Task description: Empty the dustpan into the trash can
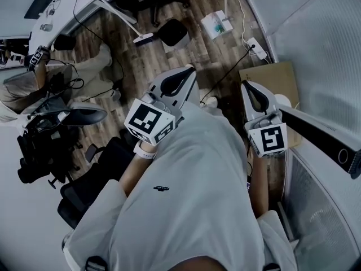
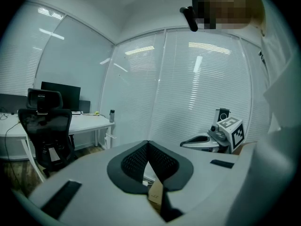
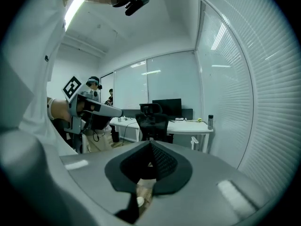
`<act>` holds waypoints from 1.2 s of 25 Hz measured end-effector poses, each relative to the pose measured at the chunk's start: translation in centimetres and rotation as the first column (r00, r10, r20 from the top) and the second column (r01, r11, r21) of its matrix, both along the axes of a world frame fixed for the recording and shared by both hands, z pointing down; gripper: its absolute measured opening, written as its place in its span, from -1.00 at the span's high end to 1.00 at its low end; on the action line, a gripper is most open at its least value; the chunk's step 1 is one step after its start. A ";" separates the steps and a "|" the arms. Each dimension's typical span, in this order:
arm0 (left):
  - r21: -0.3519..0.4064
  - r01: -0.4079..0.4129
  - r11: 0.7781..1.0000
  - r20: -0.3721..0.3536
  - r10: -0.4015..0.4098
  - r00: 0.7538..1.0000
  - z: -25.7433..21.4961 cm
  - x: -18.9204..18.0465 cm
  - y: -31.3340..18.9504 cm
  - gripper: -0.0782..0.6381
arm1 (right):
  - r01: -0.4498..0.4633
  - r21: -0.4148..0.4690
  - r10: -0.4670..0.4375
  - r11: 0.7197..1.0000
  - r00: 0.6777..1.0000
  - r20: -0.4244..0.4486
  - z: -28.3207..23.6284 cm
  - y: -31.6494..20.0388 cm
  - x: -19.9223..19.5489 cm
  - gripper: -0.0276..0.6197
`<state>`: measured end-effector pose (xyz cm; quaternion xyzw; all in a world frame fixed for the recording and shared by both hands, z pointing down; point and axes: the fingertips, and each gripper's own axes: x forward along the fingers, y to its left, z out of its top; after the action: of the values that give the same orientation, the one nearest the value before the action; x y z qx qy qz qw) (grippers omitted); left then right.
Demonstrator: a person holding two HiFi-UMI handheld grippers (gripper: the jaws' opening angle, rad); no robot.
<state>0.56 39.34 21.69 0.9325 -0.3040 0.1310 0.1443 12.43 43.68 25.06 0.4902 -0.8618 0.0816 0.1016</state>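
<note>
Both sets of fingers point(image 2: 136, 160) clenching on nothing: left gripper point(image 1: 188, 71), right gripper point(image 1: 246, 86) hovering. Likely dustpan point(image 1: 143, 38) lying on floor point(image 1: 197, 4) beside black trash can point(image 1: 172, 33), upper centre, well apart from grippers. Best: approaching first, then opening, gripping it firmly, keeping it level.

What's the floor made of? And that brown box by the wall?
Floor: looks like wood or wood-look planks with a dull finish; long brown boards with grain streaks show. Box: probably cardboard, since it is plain matte tan with straight edges.
</note>
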 end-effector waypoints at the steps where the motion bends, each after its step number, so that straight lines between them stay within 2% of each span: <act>1: -0.004 -0.002 1.000 -0.003 0.002 1.000 -0.3 0.1 -0.6 0.76 | 0.003 -0.007 -0.003 1.000 1.000 -0.003 -0.4 -0.7 -0.2 0.88; 5: -0.018 -0.010 1.000 -0.005 0.010 1.000 -0.4 0.4 -1.5 0.76 | -0.023 -0.024 0.022 0.999 0.999 -0.049 -0.4 -1.9 -0.6 0.88; 9: -0.024 -0.028 0.999 -0.008 0.028 1.000 0.2 0.3 -2.6 0.76 | -0.020 -0.014 0.019 1.000 1.000 -0.006 -0.5 -3.1 -0.9 0.88; 14: -0.023 -0.027 0.999 -0.016 0.027 1.000 0.5 0.1 -5.3 0.76 | -0.047 -0.019 0.047 0.999 0.999 -0.019 -0.2 -4.8 0.1 0.89; 19: -0.031 0.007 1.000 -0.034 -0.008 0.999 0.8 -0.6 -10.6 0.76 | -0.102 -0.057 0.102 0.993 0.995 -0.005 0.3 -10.3 0.8 0.88; 22: -0.037 0.024 0.999 -0.043 -0.026 0.999 1.1 -1.0 -13.9 0.76 | -0.148 -0.096 0.143 0.984 0.988 -0.051 1.1 -13.7 1.4 0.88; 25: -0.035 0.034 0.999 -0.050 -0.036 0.998 1.0 -1.1 -16.3 0.76 | -0.153 -0.146 0.140 0.977 0.986 -0.094 2.1 -16.1 1.4 0.88; 30: -0.012 0.024 1.000 -0.054 -0.025 0.998 1.2 0.1 -17.5 0.76 | -0.162 -0.108 0.155 0.981 0.986 -0.068 2.0 -17.4 2.3 0.89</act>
<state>0.66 21.85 22.91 0.9311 -0.3106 0.1058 0.1595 14.77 26.28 27.06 0.5529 -0.8107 0.1236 0.1478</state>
